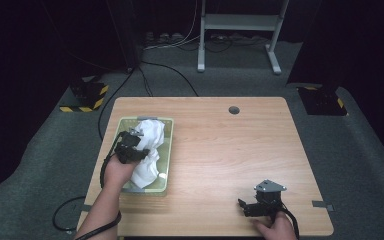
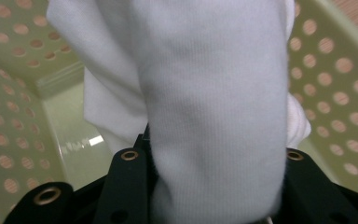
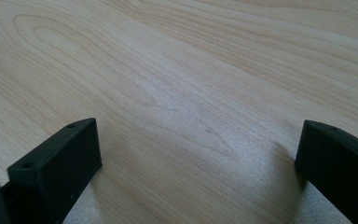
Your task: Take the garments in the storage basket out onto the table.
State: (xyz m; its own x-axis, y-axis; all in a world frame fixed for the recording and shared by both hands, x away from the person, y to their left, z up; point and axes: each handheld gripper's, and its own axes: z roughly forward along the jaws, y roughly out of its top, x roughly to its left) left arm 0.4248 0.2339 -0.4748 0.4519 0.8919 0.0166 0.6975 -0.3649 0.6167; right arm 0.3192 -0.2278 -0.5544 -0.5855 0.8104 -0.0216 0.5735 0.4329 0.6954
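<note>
A white cloth (image 1: 151,150) lies bunched in a pale green perforated basket (image 1: 169,150) at the table's left side. My left gripper (image 1: 139,136) reaches into the basket and is shut on a thick fold of that cloth (image 2: 214,93), which rises between the two black jaws and hides their tips (image 2: 212,158). The basket's dotted walls (image 2: 335,70) stand on both sides behind it. My right gripper (image 1: 243,206) rests low near the table's front right edge and points left. Its jaws stand wide apart over bare wood (image 3: 198,135), open with nothing between them.
The wooden table (image 1: 220,140) has a round cable hole (image 1: 234,110) near its far edge. Grey carpet surrounds it, with a white metal stand (image 1: 240,30) behind and yellow-black striped bases (image 1: 85,97) at the far corners. Cables trail off the left side.
</note>
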